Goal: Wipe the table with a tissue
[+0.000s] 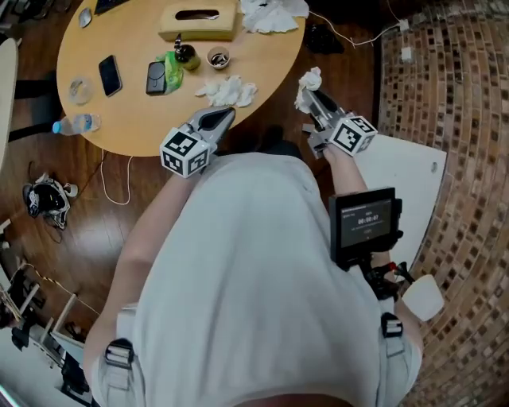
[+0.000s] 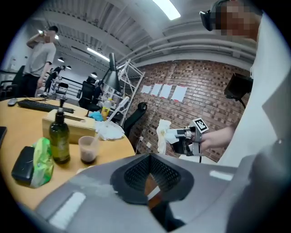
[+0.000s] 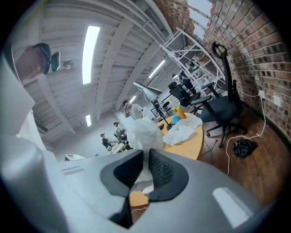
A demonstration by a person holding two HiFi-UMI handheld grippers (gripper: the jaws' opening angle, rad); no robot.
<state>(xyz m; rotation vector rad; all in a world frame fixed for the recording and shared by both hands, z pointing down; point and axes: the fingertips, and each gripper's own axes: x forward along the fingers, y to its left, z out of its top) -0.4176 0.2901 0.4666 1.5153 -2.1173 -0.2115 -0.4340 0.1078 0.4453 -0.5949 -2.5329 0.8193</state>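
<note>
Tissue (image 1: 308, 80) is bunched in your right gripper (image 1: 313, 96), whose jaws are clamped on it. In the right gripper view the white wad bulges out above the two dark pads and a strip of it runs down between them. You hold it in the air off the right side of the round wooden table (image 1: 131, 127), over the dark floor and not touching the tabletop. Your left gripper (image 1: 225, 117) hovers at the table's near edge with its jaws together and nothing between them, its tips pointing toward a crumpled tissue (image 1: 229, 91) that lies on the wood just beyond, near but apart. Farther back on the table stand a tissue box (image 1: 199, 21) and, at its right, a loose heap of white tissues (image 1: 270, 14). Toward the middle are a small cup (image 1: 218, 57), a dark bottle (image 1: 185, 54), a green packet (image 1: 172, 70) and a phone (image 1: 110, 75). A plastic water bottle (image 1: 77, 124) lies at the left rim.
</note>
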